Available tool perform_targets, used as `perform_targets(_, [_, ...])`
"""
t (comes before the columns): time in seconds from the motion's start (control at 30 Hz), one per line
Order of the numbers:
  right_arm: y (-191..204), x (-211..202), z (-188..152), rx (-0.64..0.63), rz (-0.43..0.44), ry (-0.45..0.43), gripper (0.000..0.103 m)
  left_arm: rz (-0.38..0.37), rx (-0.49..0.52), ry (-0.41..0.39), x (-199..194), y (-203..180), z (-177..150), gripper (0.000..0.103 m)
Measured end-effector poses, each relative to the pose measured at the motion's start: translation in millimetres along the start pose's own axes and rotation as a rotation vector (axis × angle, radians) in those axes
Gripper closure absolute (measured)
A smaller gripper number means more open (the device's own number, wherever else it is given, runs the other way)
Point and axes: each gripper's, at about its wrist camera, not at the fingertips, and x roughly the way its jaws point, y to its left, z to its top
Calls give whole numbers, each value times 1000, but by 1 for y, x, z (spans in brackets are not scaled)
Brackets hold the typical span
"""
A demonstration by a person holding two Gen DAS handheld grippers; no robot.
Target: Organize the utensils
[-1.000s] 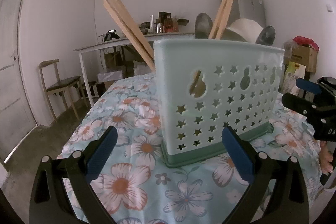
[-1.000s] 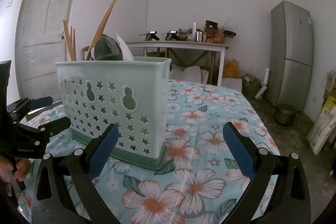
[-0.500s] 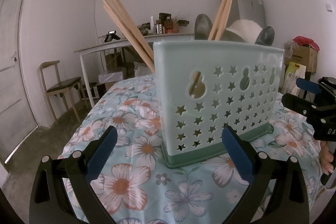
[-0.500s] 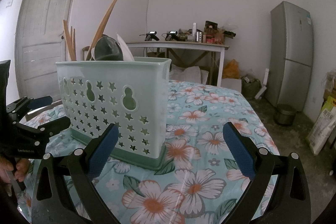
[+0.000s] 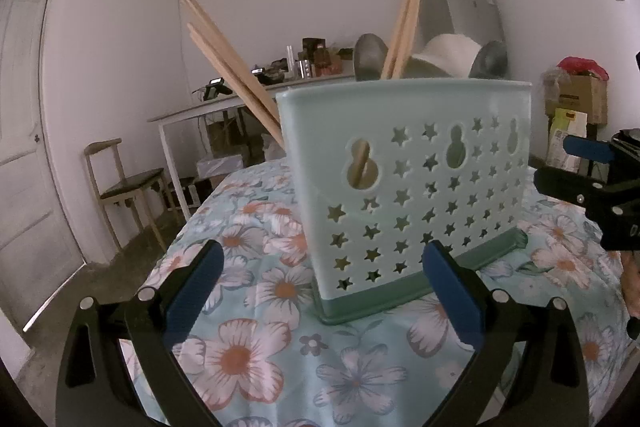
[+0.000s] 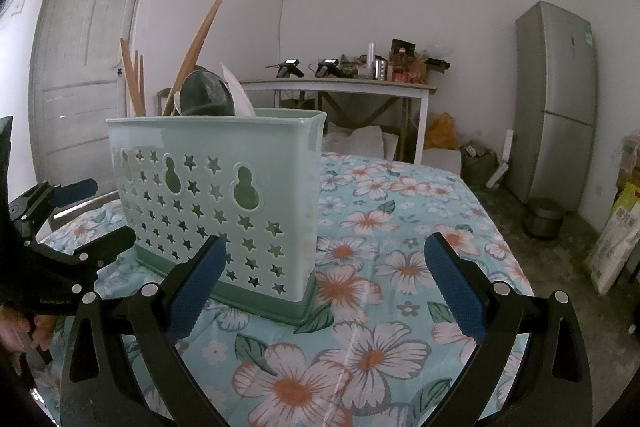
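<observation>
My left and right wrist views faced the caddy (image 5: 404, 183) (image 6: 218, 195) closely from opposite ends, sharing it between them.

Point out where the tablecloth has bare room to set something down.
Free: the cloth right of the caddy, toward the fridge, and the strip before the right hand-held gripper. Crowded: inside the caddy, packed with chopsticks and spoons.

- We see a desk (image 5: 256, 343) covered by a pale blue cloth (image 6: 404, 227) printed with white and orange flowers.
- On the cloth stands a mint caddy (image 5: 404, 179) on a darker green base, its wall pierced with stars.
- In the right wrist view we see the caddy (image 6: 216, 183) toward the desk's left part.
</observation>
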Motion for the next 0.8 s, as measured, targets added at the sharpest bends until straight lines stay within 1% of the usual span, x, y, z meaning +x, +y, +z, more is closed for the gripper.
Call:
perform_targets(0.17, [0,-1,0,-2,1,-1,8,-21,-39,13,5,7,0,5])
perform_targets(0.27, [0,0,1,-1,2,0,8,-3,-30,7,4,5,-2,5])
perform_targets(0.37, [0,1,0,-2,3,0,8,18,-9,-16,-3,-1,-4,5])
perform_targets(0.53, [0,1,0,-3,1,-2,8,8,-6,-48,-9,-4,-6,5])
perform_targets(0.8, [0,5,-1,2,12,6,8,1,-18,-33,-7,-4,-5,5])
